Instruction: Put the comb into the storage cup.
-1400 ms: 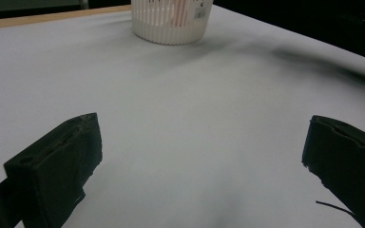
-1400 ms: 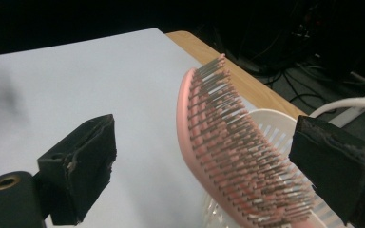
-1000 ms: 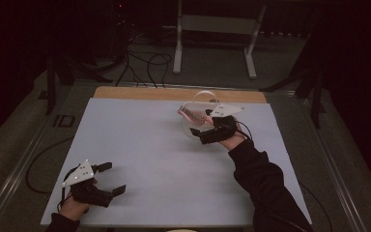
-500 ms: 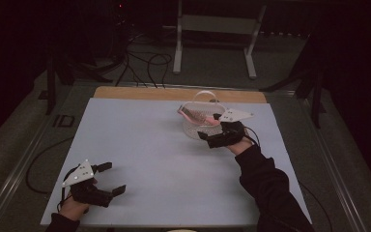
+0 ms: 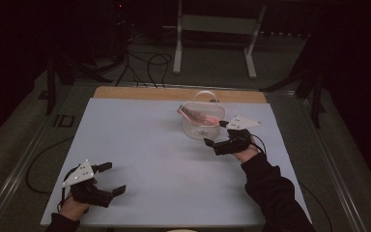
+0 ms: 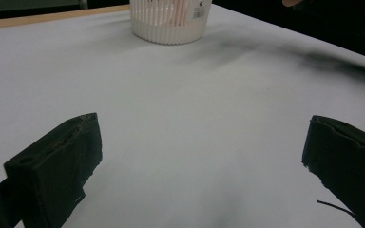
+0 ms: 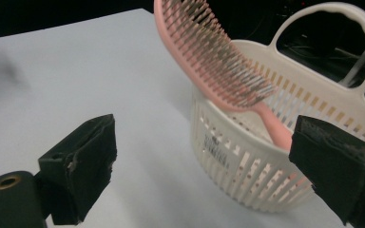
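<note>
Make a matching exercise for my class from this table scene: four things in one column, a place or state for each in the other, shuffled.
Things:
1. brush
2. basket
3. left tool
4. right tool

Places or states:
A. open, at the table's near left corner
B. white, standing at the far side of the table
C. pink, leaning over the basket's rim
D. open, just beside the basket

Pairs: 1-C, 2-B, 3-A, 4-D

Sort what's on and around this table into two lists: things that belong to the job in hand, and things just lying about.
Part of the job:
- pink hairbrush, leaning in the basket
- white basket
- right gripper, open beside the basket

Just about:
- left gripper, open, apart from them
- cables on the floor
- metal stand behind the table
</note>
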The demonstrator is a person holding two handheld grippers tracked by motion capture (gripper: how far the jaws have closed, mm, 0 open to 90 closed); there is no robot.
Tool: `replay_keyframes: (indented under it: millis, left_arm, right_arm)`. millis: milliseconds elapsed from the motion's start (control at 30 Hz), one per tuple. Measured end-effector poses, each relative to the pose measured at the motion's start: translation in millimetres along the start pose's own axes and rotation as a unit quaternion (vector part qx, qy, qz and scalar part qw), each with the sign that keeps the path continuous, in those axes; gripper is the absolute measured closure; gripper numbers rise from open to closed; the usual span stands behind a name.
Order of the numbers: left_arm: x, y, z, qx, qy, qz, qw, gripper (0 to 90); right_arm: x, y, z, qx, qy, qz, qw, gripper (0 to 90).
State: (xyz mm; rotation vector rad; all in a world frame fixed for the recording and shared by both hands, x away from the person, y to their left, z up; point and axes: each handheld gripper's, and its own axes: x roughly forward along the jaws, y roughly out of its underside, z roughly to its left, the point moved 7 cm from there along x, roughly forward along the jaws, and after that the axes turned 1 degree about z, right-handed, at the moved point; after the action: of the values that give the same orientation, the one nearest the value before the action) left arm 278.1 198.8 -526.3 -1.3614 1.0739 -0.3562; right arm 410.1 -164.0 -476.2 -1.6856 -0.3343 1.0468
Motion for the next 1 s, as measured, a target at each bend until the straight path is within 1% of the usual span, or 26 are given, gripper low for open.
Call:
replay_keyframes:
  millis: [33,67,100,233,333,400,467,500,533,600,733,767,833,867,900,1000]
  left_arm:
    - [0.0,0.0,-0.1,0.000,0.000,0.000,1.0000,0.2]
    - [0.1,-0.1,-0.3,0.000,0.000,0.000,1.0000,0.2]
    - [0.1,-0.1,-0.2,0.000,0.000,0.000,1.0000,0.2]
    - [0.0,0.1,0.1,0.000,-0.001,0.000,1.0000,0.2]
    - [0.0,0.0,0.1,0.000,0.000,0.000,1.0000,0.2]
    - [0.0,0.3,0.1,0.000,-0.001,0.001,1.0000,0.2]
    - [0.1,0.1,0.0,0.000,0.000,0.001,1.0000,0.2]
    - [0.1,0.1,0.2,0.000,-0.001,0.001,1.0000,0.2]
    - [0.0,0.2,0.3,0.000,-0.001,0.000,1.0000,0.2]
    - [-0.1,0.2,0.1,0.000,-0.001,0.000,1.0000,0.2]
    - [-0.1,0.3,-0.2,0.000,-0.001,0.000,1.0000,0.2]
    - [-0.2,0.3,-0.3,0.000,0.000,0.000,1.0000,0.2]
    - [-0.4,-0.1,-0.5,0.000,0.000,-0.001,1.0000,0.2]
    - [-1.0,-0.3,-0.2,0.001,-0.001,-0.001,1.0000,0.2]
    - [-1.2,-0.4,-0.4,0.000,-0.001,-0.002,1.0000,0.2]
    - [-1.3,-0.2,-0.4,0.000,-0.001,-0.001,1.0000,0.2]
  right_arm:
    - [-1.4,2.0,0.1,-0.001,0.003,0.000,1.0000,8.5]
    - [-2.4,2.9,0.1,-0.002,0.000,-0.002,1.0000,8.5]
    - [-3.8,4.1,0.8,0.004,0.002,-0.004,1.0000,8.5]
    - [-8.1,10.3,0.7,0.007,0.003,-0.005,1.0000,8.6]
    - [-10.7,15.9,2.1,0.015,0.005,-0.006,0.9999,8.6]
    - [-12.3,20.1,3.5,0.018,0.002,-0.006,0.9998,8.6]
    - [-13.4,24.7,5.2,0.016,0.001,-0.005,0.9999,8.6]
    - [-14.0,26.9,6.5,0.021,0.002,-0.004,0.9998,8.6]
    - [-14.7,29.1,6.9,0.020,0.002,-0.005,0.9998,8.5]
    - [-15.8,33.5,8.2,0.025,0.001,-0.006,0.9997,8.6]
    - [-16.7,42.2,12.0,0.022,-0.001,-0.003,0.9997,8.6]
    - [-16.9,44.0,13.6,0.028,-0.004,-0.004,0.9996,8.6]
    - [-17.1,48.8,15.5,0.028,-0.007,0.002,0.9996,8.5]
    - [-17.6,51.2,16.1,0.027,-0.007,0.003,0.9996,8.6]
    - [-18.0,53.8,17.4,0.032,-0.007,0.002,0.9995,8.6]
    - [-18.7,60.3,18.1,0.031,-0.006,0.004,0.9995,8.5]
